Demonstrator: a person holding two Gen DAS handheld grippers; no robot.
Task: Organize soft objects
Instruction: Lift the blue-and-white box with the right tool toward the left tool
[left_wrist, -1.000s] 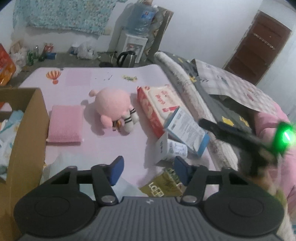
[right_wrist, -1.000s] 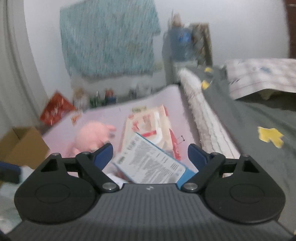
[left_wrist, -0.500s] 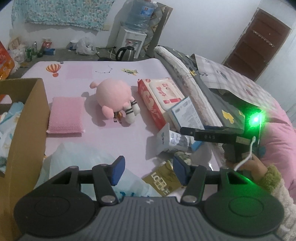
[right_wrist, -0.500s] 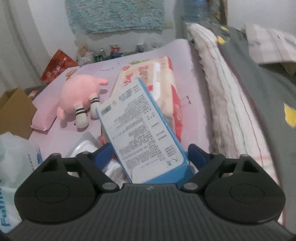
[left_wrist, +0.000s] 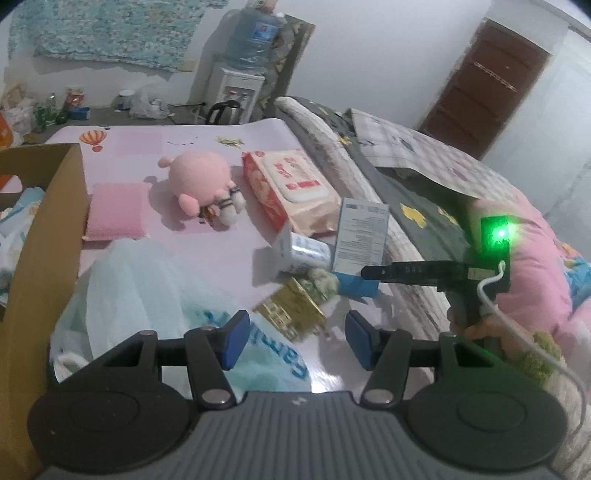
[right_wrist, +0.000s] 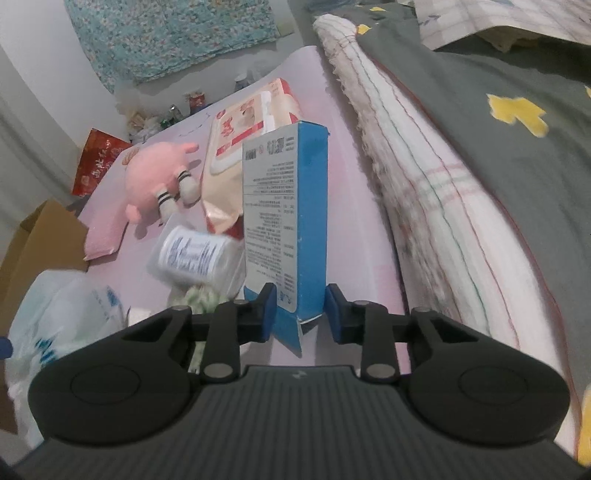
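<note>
A blue and white carton (right_wrist: 291, 221) stands upright on the pink mat. My right gripper (right_wrist: 300, 314) is closing on its lower end, and both pads press its sides. From the left wrist view the carton (left_wrist: 360, 236) shows with the right gripper's black finger at its base. My left gripper (left_wrist: 295, 339) is open and empty above a pale plastic bag (left_wrist: 147, 288) and a gold packet (left_wrist: 291, 310). A pink plush toy (left_wrist: 199, 177) lies mid-mat beside a pink folded cloth (left_wrist: 114, 214). A pack of wipes (left_wrist: 291, 188) lies to the right of the plush.
An open cardboard box (left_wrist: 55, 229) stands at the left edge with cloth items inside. A white jar (right_wrist: 192, 254) and a green fuzzy item (left_wrist: 321, 284) lie beside the carton. Rolled bedding (right_wrist: 424, 184) borders the mat on the right.
My right gripper came down and its jaws closed from wide open onto the blue carton, which now stands upright. The left gripper shifted a little; its jaws stayed the same.
</note>
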